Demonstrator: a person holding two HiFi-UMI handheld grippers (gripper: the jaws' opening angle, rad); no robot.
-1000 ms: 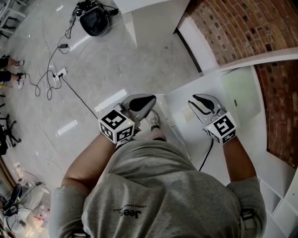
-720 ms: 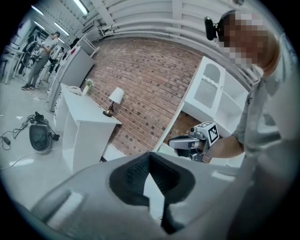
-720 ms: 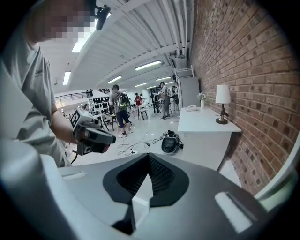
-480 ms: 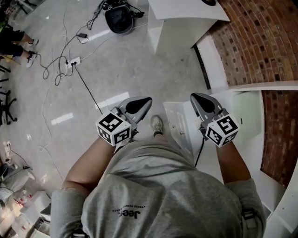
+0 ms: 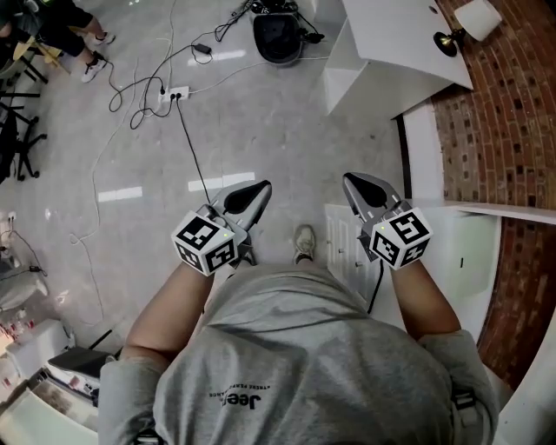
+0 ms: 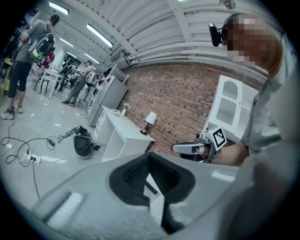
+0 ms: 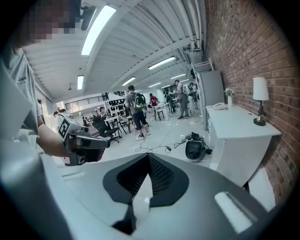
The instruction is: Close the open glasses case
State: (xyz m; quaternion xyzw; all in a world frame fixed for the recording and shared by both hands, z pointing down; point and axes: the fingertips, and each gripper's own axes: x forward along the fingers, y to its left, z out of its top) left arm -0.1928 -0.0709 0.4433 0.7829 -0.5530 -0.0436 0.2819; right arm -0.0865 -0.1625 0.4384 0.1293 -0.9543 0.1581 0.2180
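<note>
Left gripper (image 5: pixel 261 186) and right gripper (image 5: pixel 348 179), both mid-frame over the floor (image 5: pixel 261 113), were closed and empty. No glasses case showed, so progress couldn't be judged.

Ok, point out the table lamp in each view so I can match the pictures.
Head view: lamp in the top right corner, at the end of the white desk nearest the brick wall.
Left gripper view: lamp near the middle, on the desk's far end against the bricks.
Right gripper view: lamp at the right edge, beside the bricks.
Shared landmark: the white desk under it.
</note>
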